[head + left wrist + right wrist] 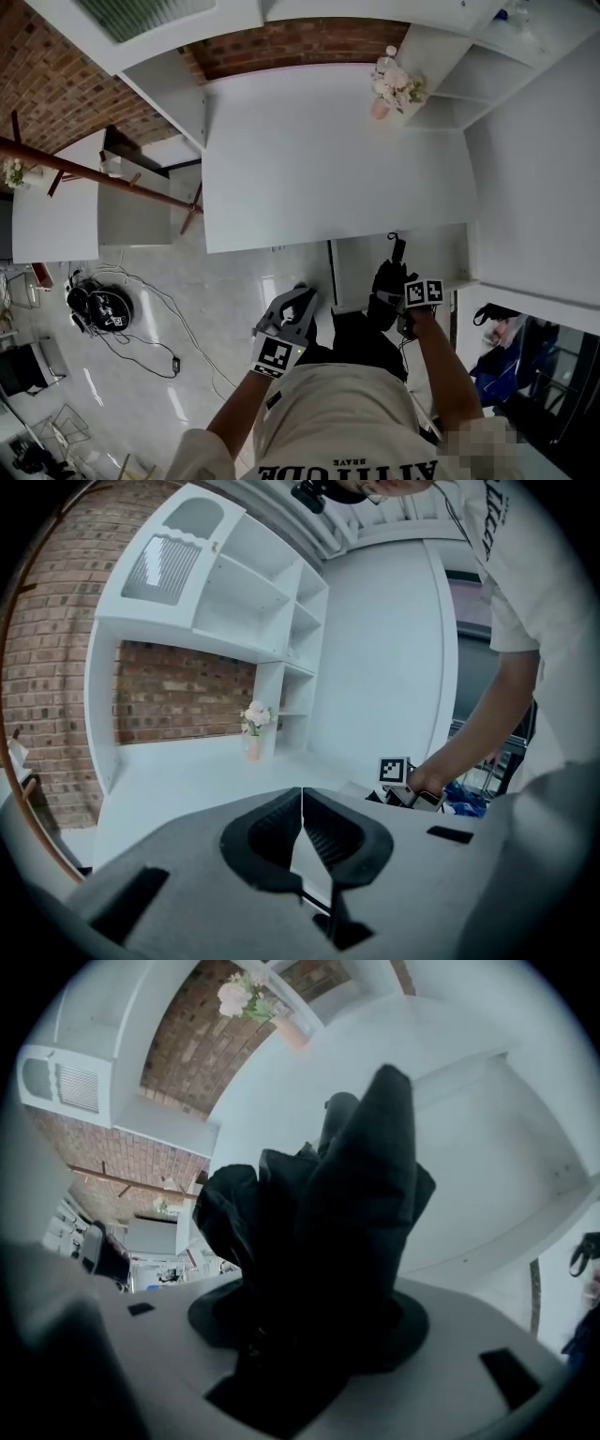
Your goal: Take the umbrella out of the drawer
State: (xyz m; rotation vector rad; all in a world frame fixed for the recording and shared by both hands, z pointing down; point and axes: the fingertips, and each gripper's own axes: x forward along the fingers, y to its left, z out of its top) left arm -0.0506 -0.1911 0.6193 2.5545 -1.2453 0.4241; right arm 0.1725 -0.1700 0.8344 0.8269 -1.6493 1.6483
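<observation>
Umbrella (342,1241) and furniture could collide here. The white surface (328,159) has the open drawer (441,253) jutting out below its near right edge, so a careless lift might snag on either. The black folded umbrella hangs just over that drawer, its bunched cloth clamped between the widely parted jaws of the right hand-held gripper (392,292), and loose cloth may slip. The left hand-held gripper (302,302), to the left, has its jaws together on nothing and gives no support.

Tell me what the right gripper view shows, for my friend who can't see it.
The right tongs grip a folded black umbrella that fills the middle of the picture. Behind it are a white desk, a brick wall and pink flowers near the top.
</observation>
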